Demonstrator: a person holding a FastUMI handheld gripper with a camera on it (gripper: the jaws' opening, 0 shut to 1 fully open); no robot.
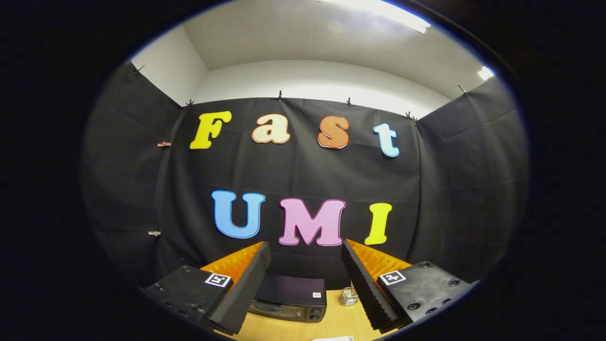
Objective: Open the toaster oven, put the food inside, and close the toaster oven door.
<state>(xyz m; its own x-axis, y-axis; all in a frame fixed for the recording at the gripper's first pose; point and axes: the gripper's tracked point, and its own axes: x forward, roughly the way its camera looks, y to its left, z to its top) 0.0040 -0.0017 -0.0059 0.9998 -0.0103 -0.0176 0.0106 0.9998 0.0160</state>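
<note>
Beyond the fingers [305,284], toward the back of the wooden bench [341,322]: toaster oven [289,298], dark and boxy, standing against the black cloth wall [293,170]. Seen from slightly above, top panel and front face both in view, door closed flat against the front. Small pale tag on the top panel near its right corner. Two round knobs stacked at the right end of the front (too small to tell their settings).

Just beside the oven on its right, a small wire basket [349,297], apart from the oven by a thin strip of bench, with something thin standing upright in it, partly hidden behind the right finger. At the very near edge of the bench, a sliver of something white [333,338], too cut off to identify.

Fingers spread wide, nothing between them, no contact with anything; held up above the bench and well short of the oven, which showed through the gap and partly behind the left finger. Ridged inner pads facing each other across that gap. Square printed markers on top of both finger mounts.

Above the cloth, white wall and ceiling [307,42], with a bright strip light [378,12] overhead.
</note>
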